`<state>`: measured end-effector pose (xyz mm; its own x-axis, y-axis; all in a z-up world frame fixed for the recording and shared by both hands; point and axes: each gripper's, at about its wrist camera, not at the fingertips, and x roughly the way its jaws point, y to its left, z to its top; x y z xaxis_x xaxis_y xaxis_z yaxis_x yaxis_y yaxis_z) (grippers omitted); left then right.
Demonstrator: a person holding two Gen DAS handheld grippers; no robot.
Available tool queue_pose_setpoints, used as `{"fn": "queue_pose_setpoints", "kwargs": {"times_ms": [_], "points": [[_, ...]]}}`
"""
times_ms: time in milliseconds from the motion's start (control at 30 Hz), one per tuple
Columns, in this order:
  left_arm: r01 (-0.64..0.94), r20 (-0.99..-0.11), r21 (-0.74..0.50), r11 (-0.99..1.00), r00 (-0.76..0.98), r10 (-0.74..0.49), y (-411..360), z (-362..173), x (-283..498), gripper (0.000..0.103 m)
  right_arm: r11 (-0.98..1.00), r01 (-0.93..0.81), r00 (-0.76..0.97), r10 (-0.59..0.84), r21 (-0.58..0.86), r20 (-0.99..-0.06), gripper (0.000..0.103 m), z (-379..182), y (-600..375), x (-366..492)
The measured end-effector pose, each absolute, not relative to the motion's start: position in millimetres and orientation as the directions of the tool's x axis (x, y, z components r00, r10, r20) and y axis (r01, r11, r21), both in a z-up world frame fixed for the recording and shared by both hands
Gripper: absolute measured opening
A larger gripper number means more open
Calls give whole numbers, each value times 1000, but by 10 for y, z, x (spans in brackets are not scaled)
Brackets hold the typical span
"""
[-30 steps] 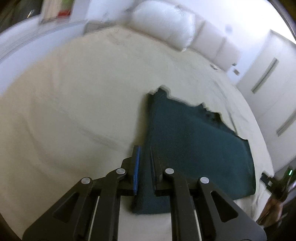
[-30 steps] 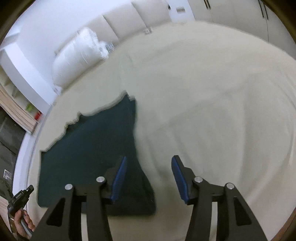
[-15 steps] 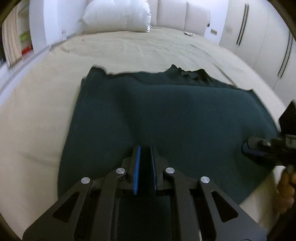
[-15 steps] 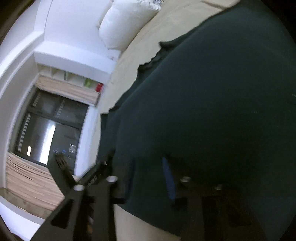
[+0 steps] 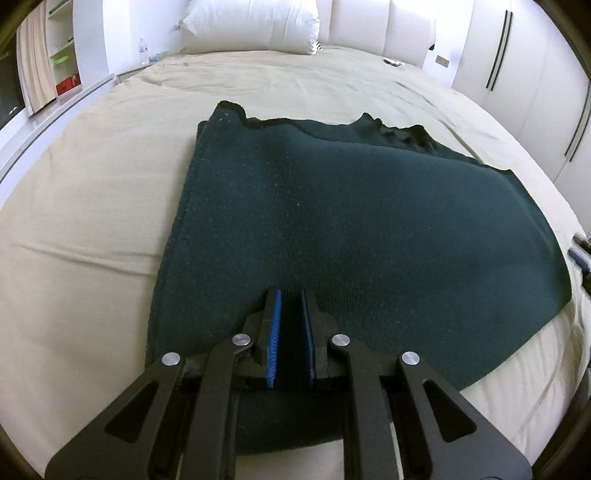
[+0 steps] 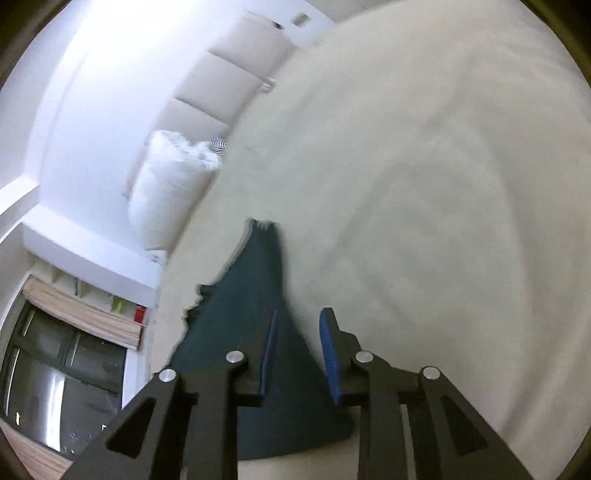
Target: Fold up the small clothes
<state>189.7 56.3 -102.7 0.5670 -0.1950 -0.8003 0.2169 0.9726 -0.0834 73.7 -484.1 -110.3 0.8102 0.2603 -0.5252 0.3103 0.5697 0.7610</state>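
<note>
A dark green knitted garment [image 5: 369, 229] lies flat on the beige bed [image 5: 92, 206]. My left gripper [image 5: 290, 299] is shut on the garment's near edge, with dark cloth between its blue pads. In the right wrist view the garment [image 6: 255, 314] shows as a dark wedge running away from me. My right gripper [image 6: 297, 317] is open over the garment's right edge, with the left finger over the cloth and the right finger over the sheet. It holds nothing. A piece of the right gripper shows at the right edge of the left wrist view [image 5: 580, 254].
A white pillow [image 5: 251, 26] and a padded headboard [image 5: 376, 29] stand at the far end of the bed. White wardrobe doors [image 5: 535, 74] line the right side. Shelves and a dark window [image 6: 62, 373] are on the left.
My right gripper has swung off the garment's middle to its right edge, still open. My left gripper stays shut on the near edge and has drawn back a little.
</note>
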Motion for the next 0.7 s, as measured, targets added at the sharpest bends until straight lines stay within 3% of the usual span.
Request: {"fn": "queue_pose_setpoints", "kwargs": {"times_ms": [167,367,600,700], "points": [[215,-802,-86,973,565,-195,557,-1029,1910,12,622,114,772,436,775,-463,37,-806,-4151,1131],[213,-804,-90,973,561,-197,556,-1027,1912,12,596,-25,598,652,803,-466,40,-1023,-3120,1831],[189,-802,-88,978,568,-182,538,-875,1936,12,619,-47,496,695,784,-520,41,-1231,-2622,2273],[198,-750,-135,971,620,-231,499,-578,2066,12,620,-34,510,685,784,-520,41,-1251,-2772,2257]]}}
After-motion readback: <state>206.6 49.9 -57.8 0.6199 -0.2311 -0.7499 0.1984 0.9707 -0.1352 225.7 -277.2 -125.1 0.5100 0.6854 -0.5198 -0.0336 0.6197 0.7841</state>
